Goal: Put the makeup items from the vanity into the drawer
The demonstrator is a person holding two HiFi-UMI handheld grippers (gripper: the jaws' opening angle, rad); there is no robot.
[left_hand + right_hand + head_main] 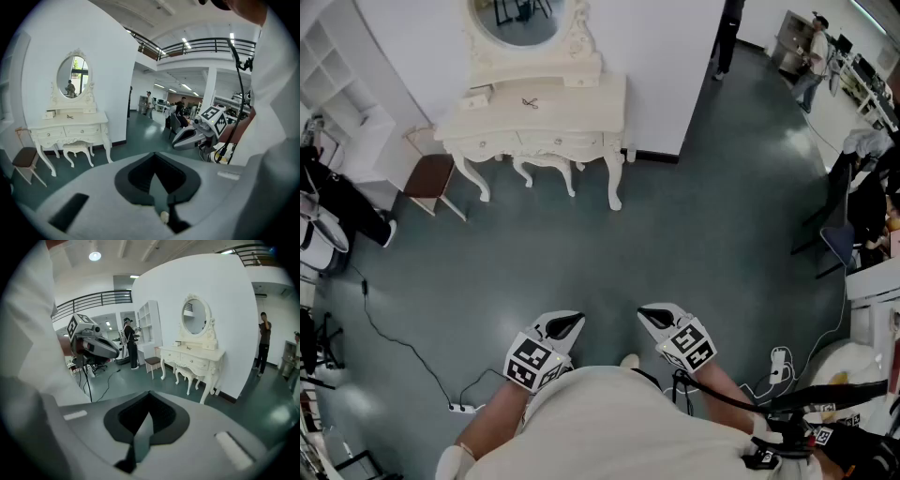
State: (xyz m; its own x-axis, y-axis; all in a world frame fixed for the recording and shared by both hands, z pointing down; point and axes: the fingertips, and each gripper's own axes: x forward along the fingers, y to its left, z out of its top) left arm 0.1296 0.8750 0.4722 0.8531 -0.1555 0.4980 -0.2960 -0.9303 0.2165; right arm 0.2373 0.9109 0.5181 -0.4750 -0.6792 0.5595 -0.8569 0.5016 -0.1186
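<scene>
The vanity [534, 117], cream with carved curved legs, stands far off, small makeup items [530, 102] on top, a brown chair [427, 177] at its left. Your left gripper [571, 322] and right gripper [646, 315] sit closed, empty.

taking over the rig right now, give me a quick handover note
Left gripper: shut, empty, held close to the body.
Right gripper: shut, empty, held the same way.
The vanity stands against the wall across open floor, likely out of reach from here.
On its top lie a small dark item and a pale box near the left end; both are too small to identify.
The drawers look closed.
Done: nothing that shows.
Left: walk up, open a drawer, move the items in.
</scene>
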